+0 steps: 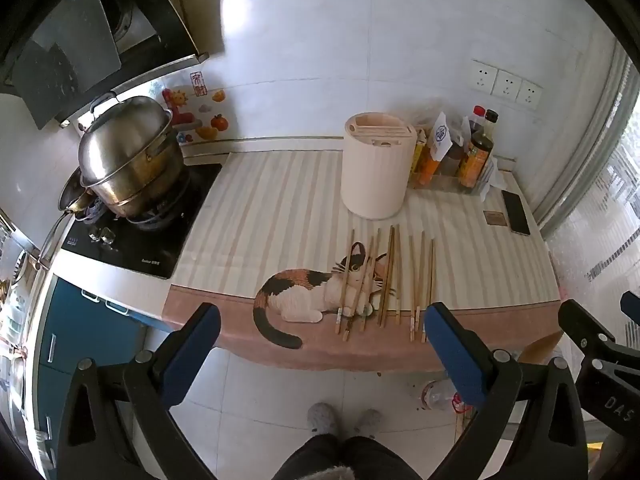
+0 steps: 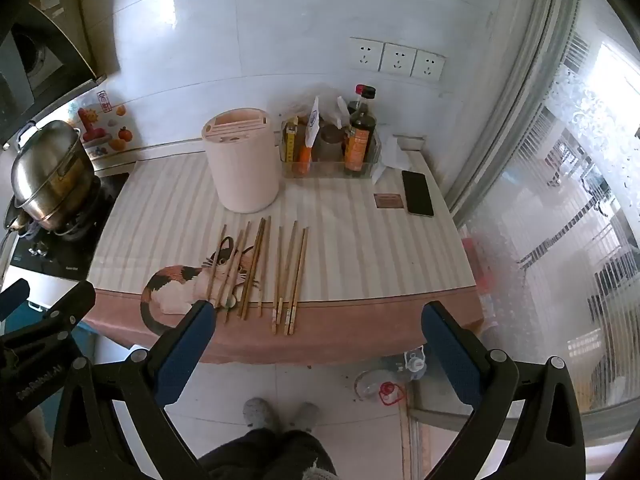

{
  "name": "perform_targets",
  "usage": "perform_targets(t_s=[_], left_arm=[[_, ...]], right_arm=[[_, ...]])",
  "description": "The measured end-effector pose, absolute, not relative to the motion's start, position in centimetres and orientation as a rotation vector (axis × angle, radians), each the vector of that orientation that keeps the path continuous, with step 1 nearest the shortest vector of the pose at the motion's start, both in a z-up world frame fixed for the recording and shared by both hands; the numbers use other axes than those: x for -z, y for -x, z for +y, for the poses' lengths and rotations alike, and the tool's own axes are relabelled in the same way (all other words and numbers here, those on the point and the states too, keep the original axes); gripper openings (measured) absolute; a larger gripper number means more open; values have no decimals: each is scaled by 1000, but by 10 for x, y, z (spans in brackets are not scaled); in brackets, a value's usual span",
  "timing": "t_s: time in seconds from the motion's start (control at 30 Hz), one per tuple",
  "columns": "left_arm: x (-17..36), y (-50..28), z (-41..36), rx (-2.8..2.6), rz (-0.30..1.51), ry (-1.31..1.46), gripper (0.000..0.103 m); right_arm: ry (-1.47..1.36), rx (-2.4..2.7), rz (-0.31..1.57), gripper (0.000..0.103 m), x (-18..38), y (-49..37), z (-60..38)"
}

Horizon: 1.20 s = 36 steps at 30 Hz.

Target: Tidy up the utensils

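Several wooden chopsticks (image 1: 390, 276) lie side by side near the counter's front edge, partly over a cat picture on the mat; they also show in the right wrist view (image 2: 256, 268). Behind them stands a cream round utensil holder (image 1: 376, 164) with slots in its top, also in the right wrist view (image 2: 244, 160). My left gripper (image 1: 322, 326) is open and empty, held in front of the counter edge, short of the chopsticks. My right gripper (image 2: 318, 326) is open and empty too, just before the edge, below the chopsticks.
A steel pot (image 1: 128, 156) sits on the black stove at left. A clear tray of sauce bottles (image 2: 340, 140) stands at the back right. A phone (image 2: 418, 192) and a small card (image 2: 388, 201) lie at right. Bottles lie on the floor (image 2: 384, 384).
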<state>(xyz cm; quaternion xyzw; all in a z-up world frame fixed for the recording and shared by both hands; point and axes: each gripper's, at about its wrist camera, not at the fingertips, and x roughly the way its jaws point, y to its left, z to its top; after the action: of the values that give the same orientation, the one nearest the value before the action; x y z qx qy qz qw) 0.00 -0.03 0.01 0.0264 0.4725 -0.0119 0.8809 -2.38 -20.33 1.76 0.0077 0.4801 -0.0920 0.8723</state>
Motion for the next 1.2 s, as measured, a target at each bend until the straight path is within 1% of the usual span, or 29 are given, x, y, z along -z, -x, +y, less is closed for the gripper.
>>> perform_targets(t_s=[0.4, 0.8, 1.2], left_arm=[[-16, -4, -9, 40, 961, -55, 103], [-19, -7, -12, 40, 948, -57, 103], [-25, -8, -2, 37, 926, -55, 103]], right_arm=[[-33, 195, 1003, 103, -19, 27, -210], [-30, 209, 986, 103, -26, 23, -210], [-36, 205, 969, 103, -32, 20, -204]])
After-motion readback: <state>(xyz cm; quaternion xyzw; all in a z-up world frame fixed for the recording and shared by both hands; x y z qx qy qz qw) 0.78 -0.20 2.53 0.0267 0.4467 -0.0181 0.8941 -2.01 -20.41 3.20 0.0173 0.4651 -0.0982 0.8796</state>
